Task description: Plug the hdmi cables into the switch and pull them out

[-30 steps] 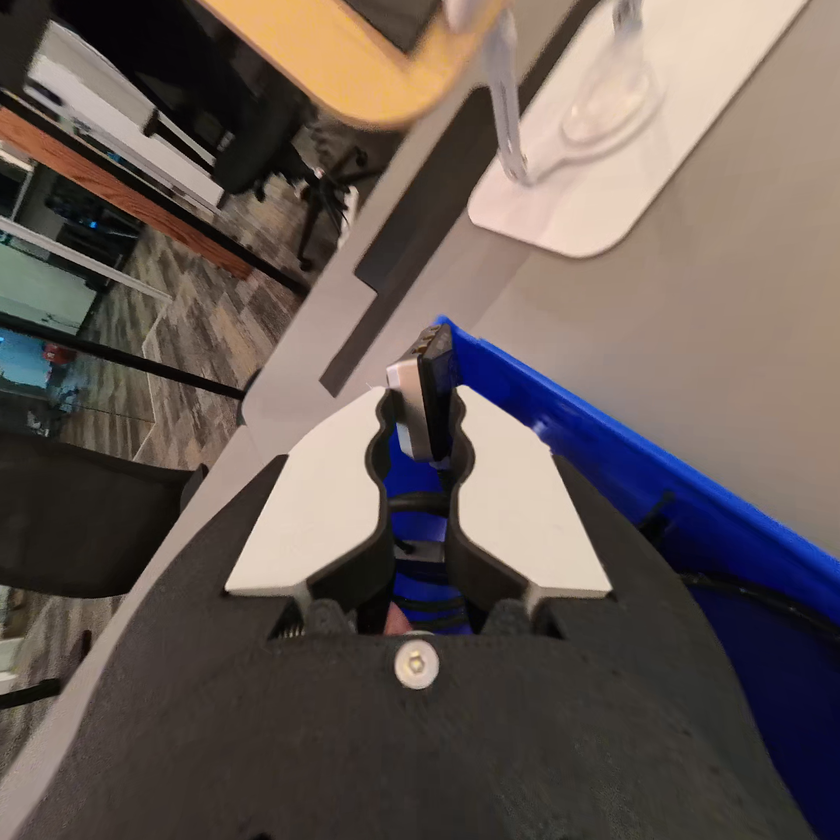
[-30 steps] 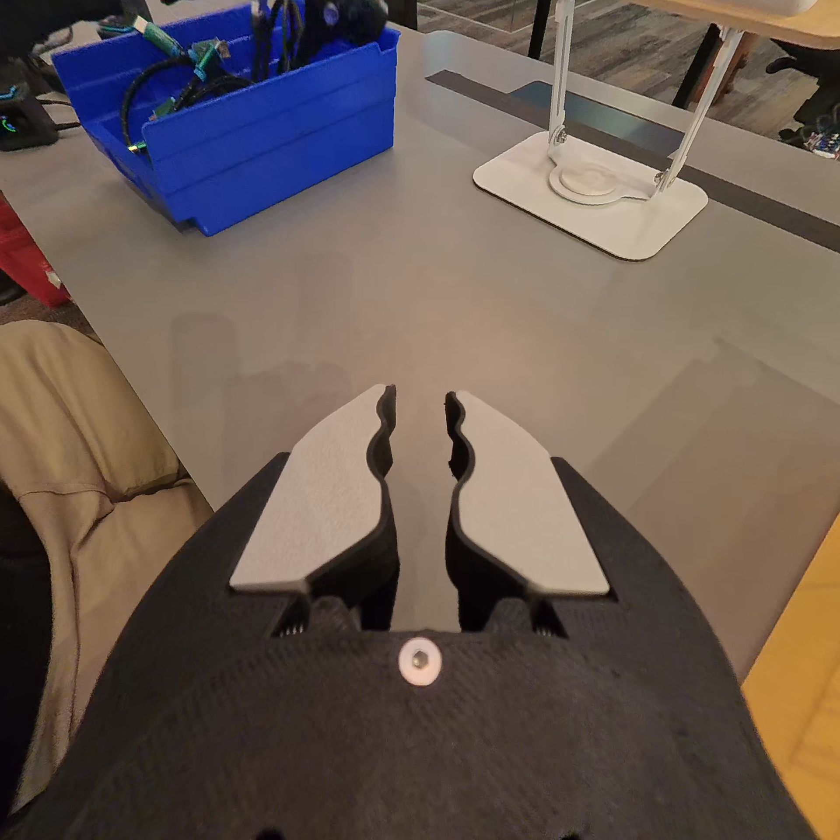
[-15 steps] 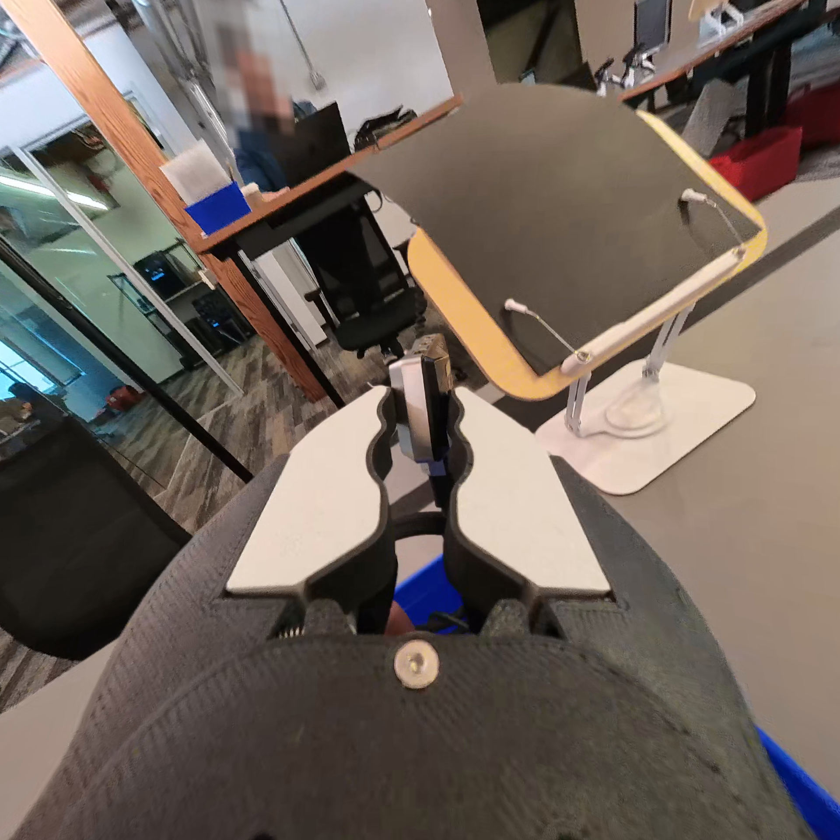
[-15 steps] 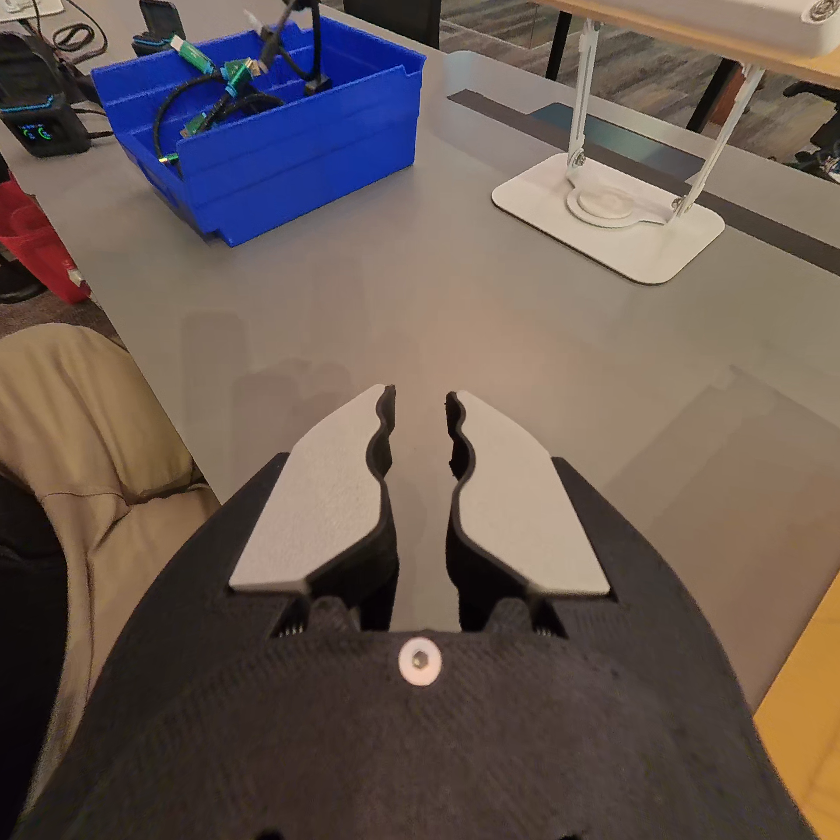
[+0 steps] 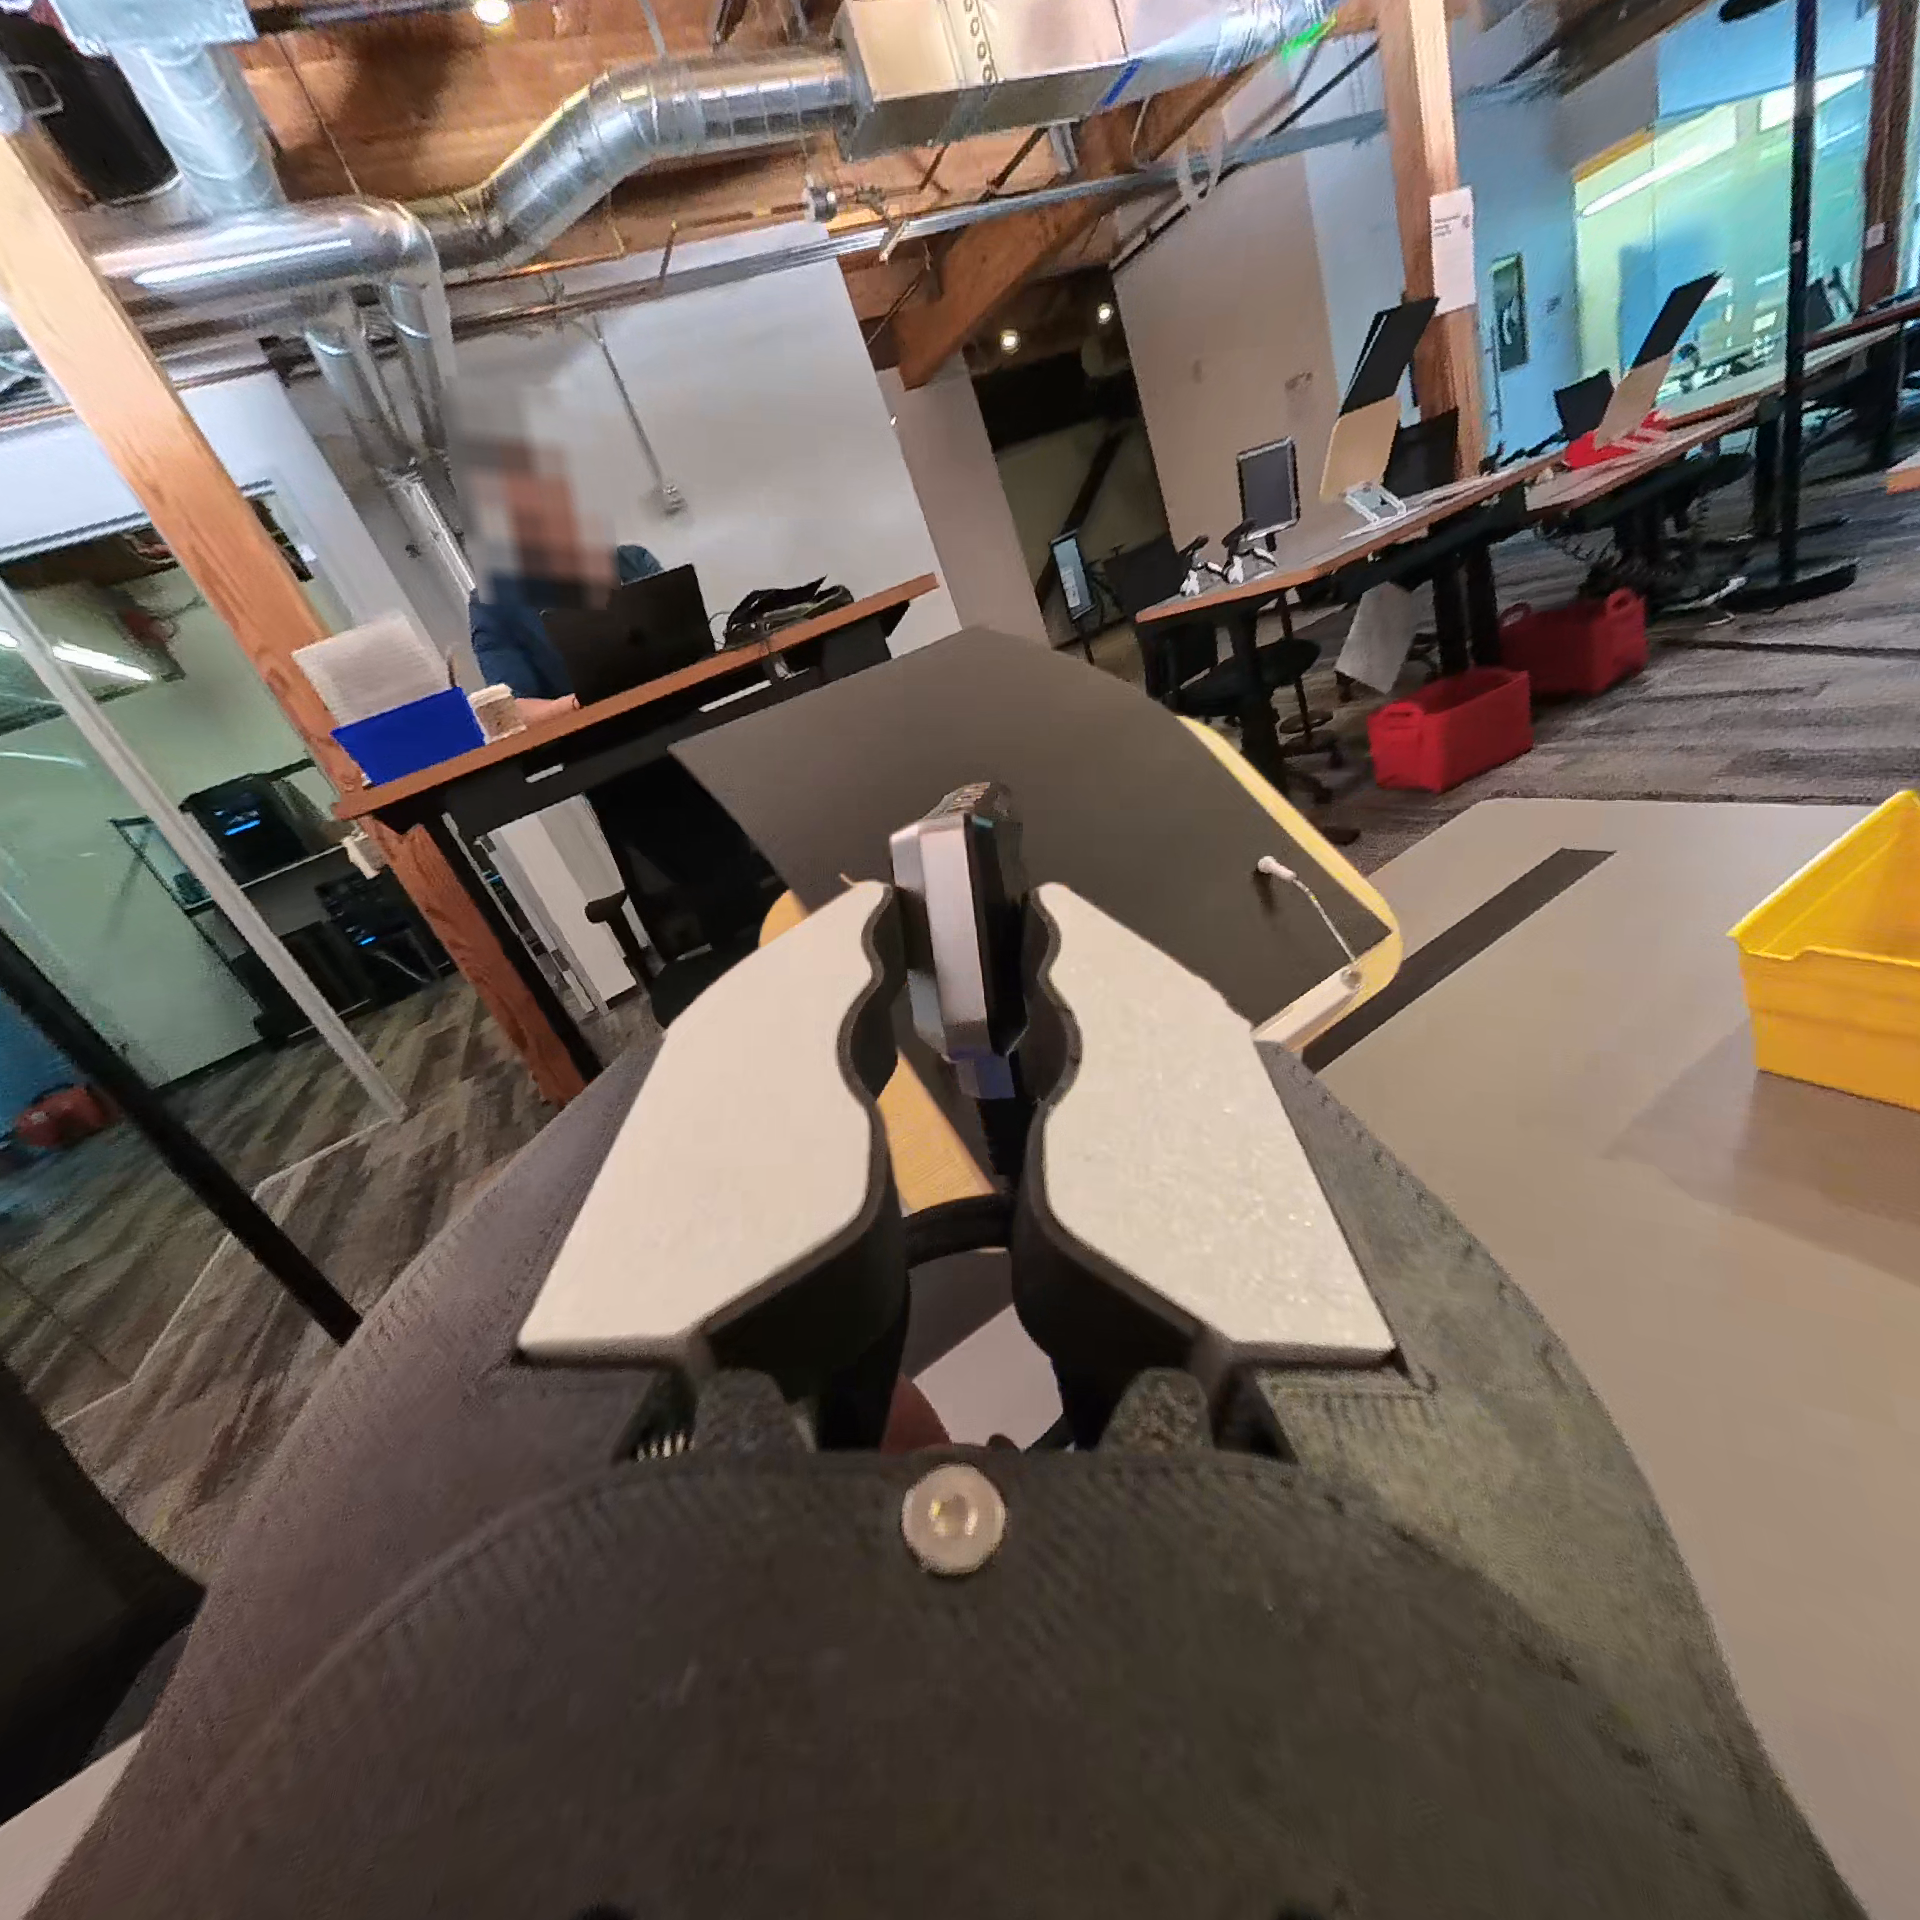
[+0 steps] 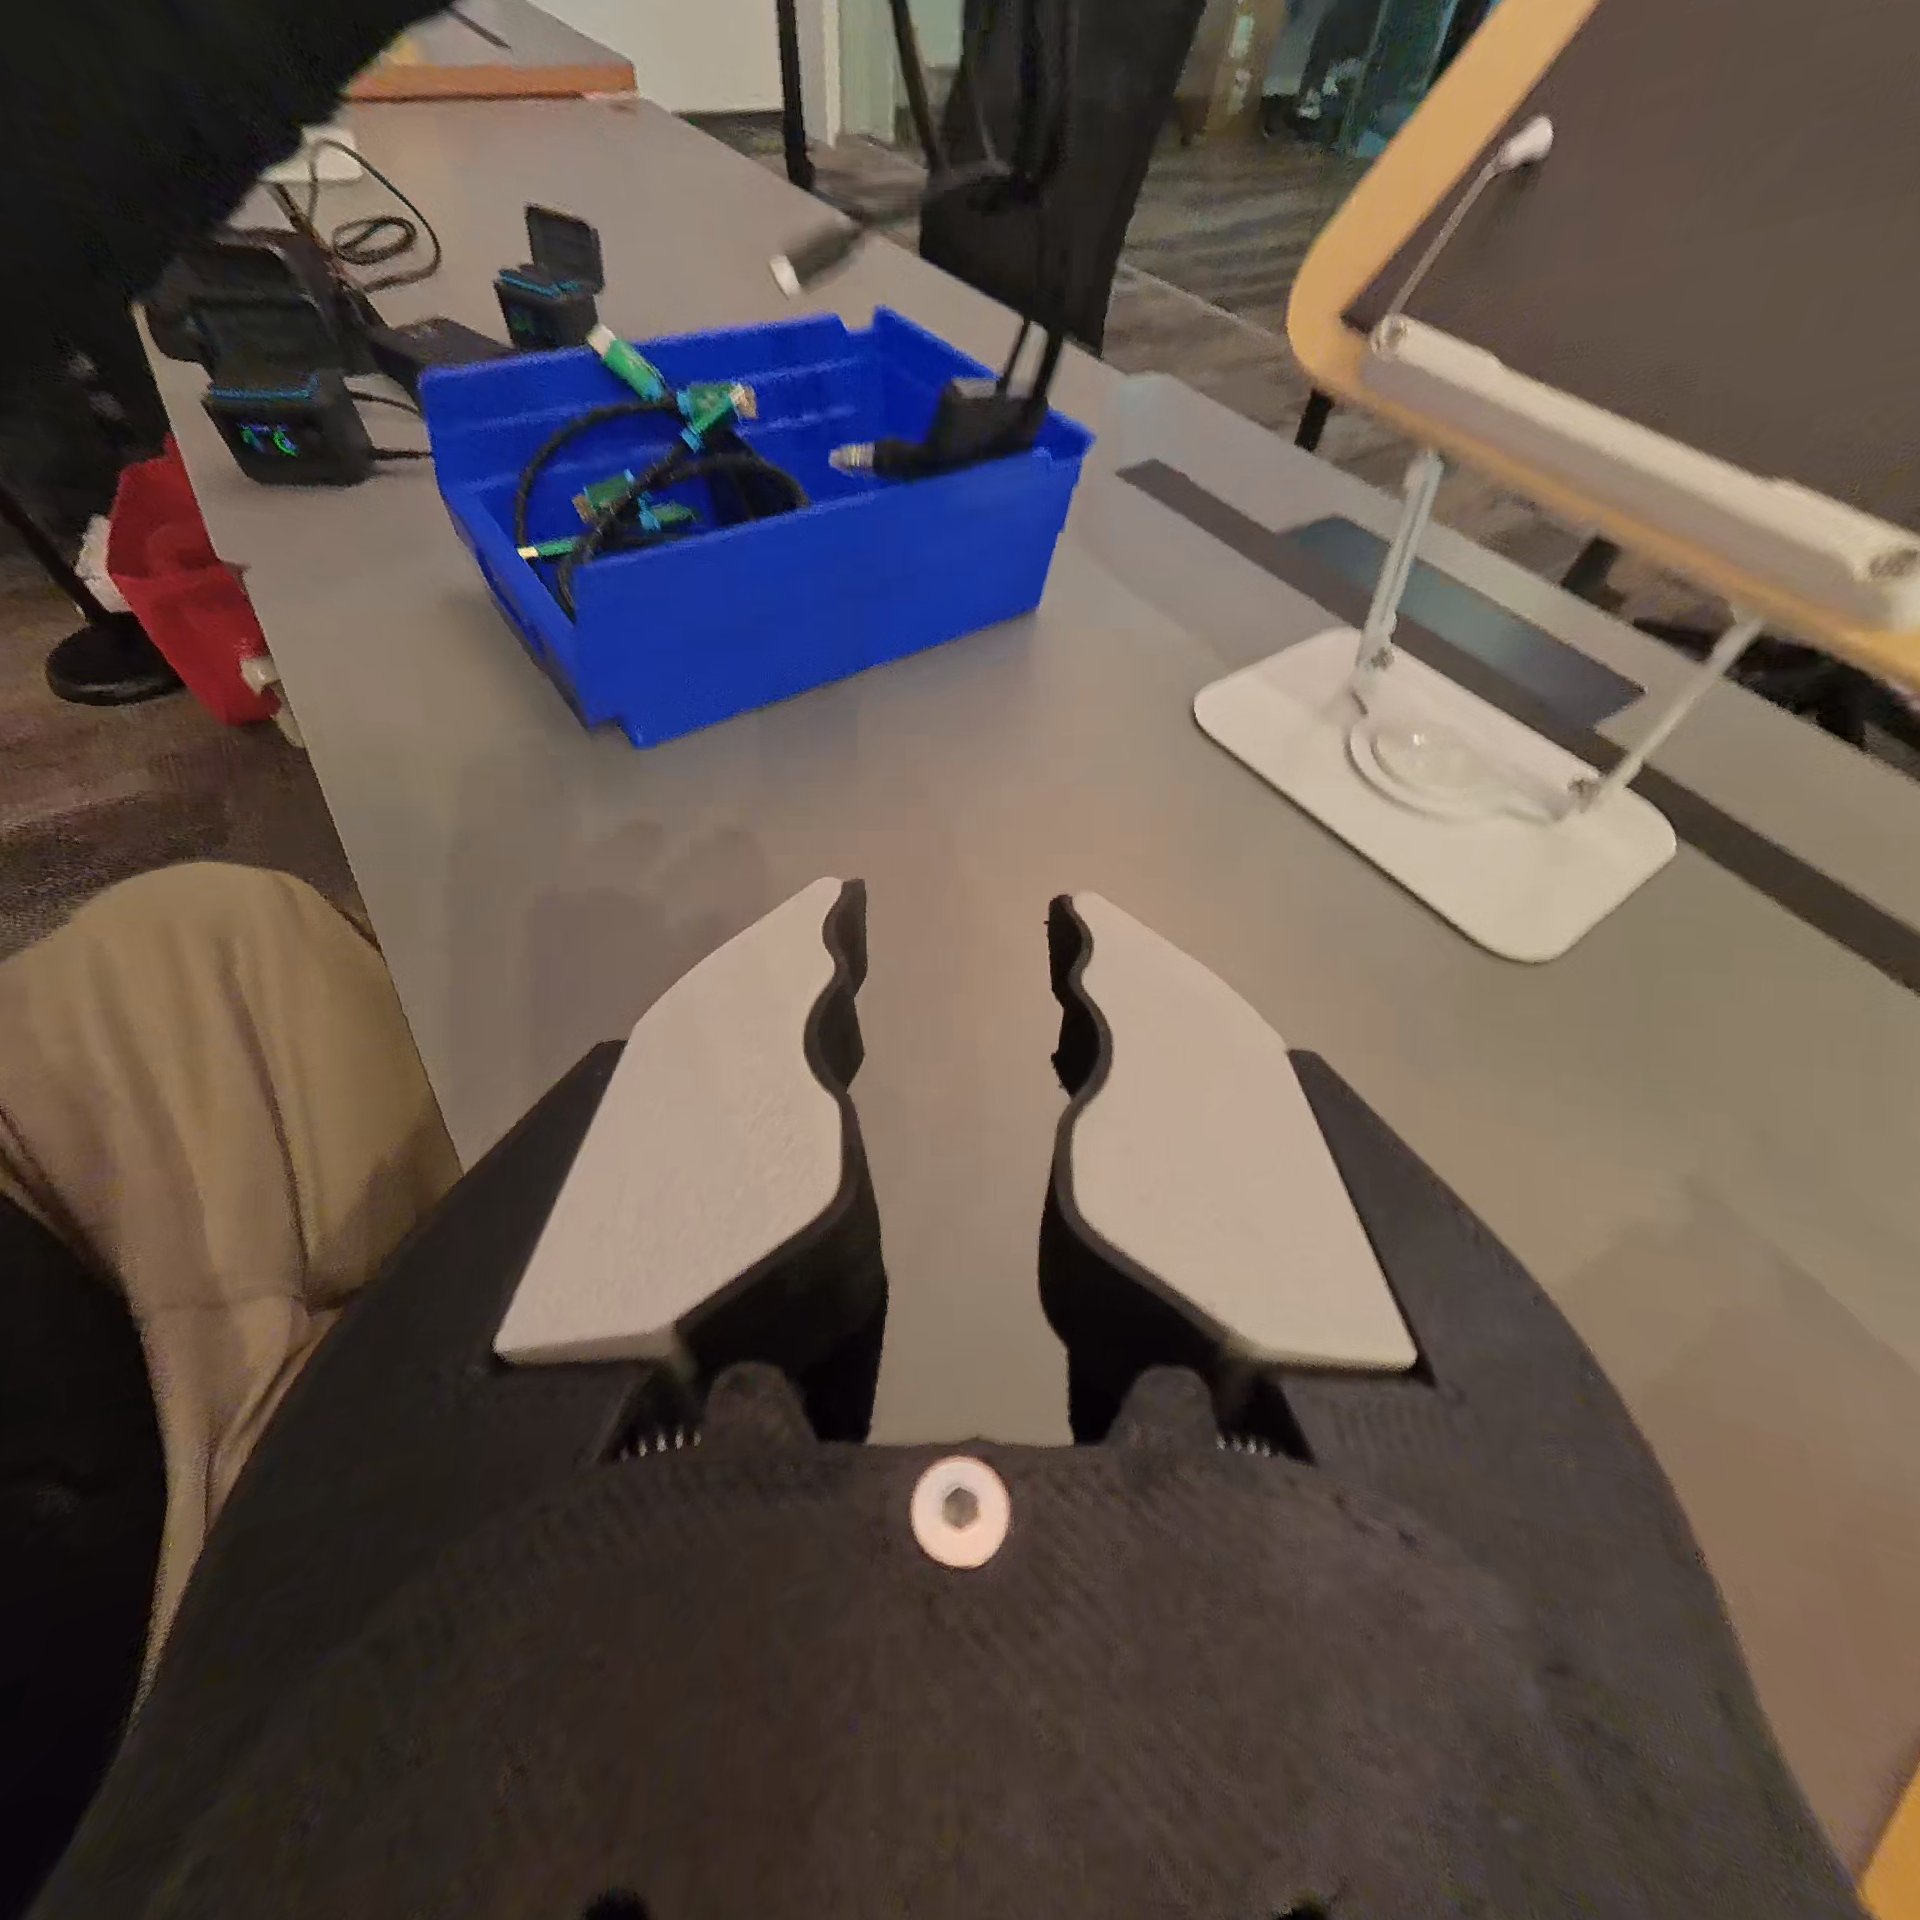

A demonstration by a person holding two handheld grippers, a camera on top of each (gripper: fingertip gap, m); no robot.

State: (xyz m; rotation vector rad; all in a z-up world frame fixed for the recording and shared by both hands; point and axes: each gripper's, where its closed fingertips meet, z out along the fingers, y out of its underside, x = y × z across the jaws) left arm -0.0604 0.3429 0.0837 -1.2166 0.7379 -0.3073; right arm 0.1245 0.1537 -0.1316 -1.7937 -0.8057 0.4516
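My left gripper (image 5: pixel 964 940) is shut on the switch (image 5: pixel 945 904), a thin grey and black box held edge-on between the pads, high above the grey table (image 5: pixel 1610 1195). A black cable (image 5: pixel 951 1221) curves under the fingers. My right gripper (image 6: pixel 956 925) is open and empty, low over the table (image 6: pixel 935 790) near its front edge. The blue bin (image 6: pixel 810 613) stands at the far left in the right wrist view. It holds black HDMI cables with green plugs (image 6: pixel 665 468) and a black connector (image 6: pixel 971 421) whose cords rise out of the bin.
A stand with a white base (image 6: pixel 1455 821) carries a tilted black board with a yellow rim (image 5: pixel 1039 748) at the right. A yellow bin (image 5: pixel 1839 977) sits on the table's right. Black devices (image 6: pixel 281 416) lie behind the blue bin. A tan trouser leg (image 6: pixel 187 1091) is at the table's front left. The left gripper's tips are roughly 35 cm from the right gripper's.
My left gripper has risen out of the blue bin and tilted up, keeping the switch in its grasp. My right gripper's jaws have opened wider and it has shifted slightly.
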